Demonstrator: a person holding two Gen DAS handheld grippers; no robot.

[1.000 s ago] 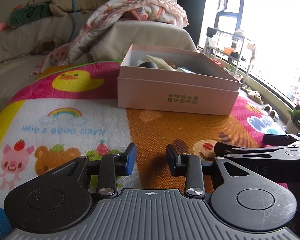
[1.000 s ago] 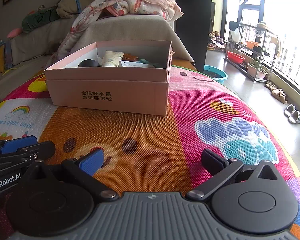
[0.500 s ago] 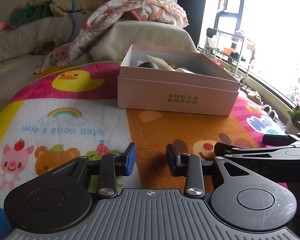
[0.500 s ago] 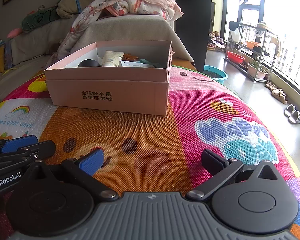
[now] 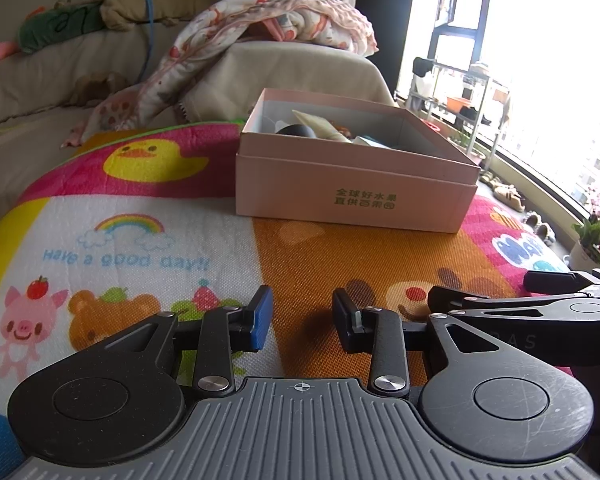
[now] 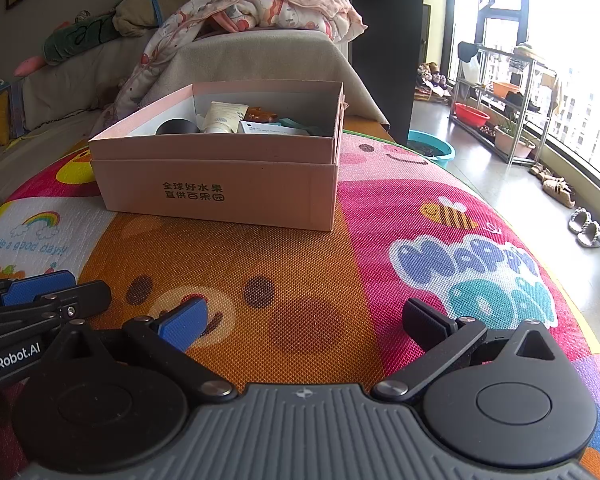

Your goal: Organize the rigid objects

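A pink cardboard box (image 5: 352,196) with green print stands open on the colourful play mat (image 5: 140,248); it also shows in the right wrist view (image 6: 220,184). Inside lie a cream tube (image 6: 222,116), a dark round object (image 6: 177,127), a white carton (image 6: 272,128) and other small items. My left gripper (image 5: 302,322) is open with a narrow gap, empty, low over the mat in front of the box. My right gripper (image 6: 304,322) is open wide, empty, beside it on the right.
A sofa (image 5: 80,72) with a patterned blanket (image 5: 260,20) and plush toys stands behind the mat. On the right are floor, a teal basin (image 6: 432,148), a metal rack (image 6: 500,100), slippers and a window. A potted plant (image 5: 596,240) stands at the mat's right edge.
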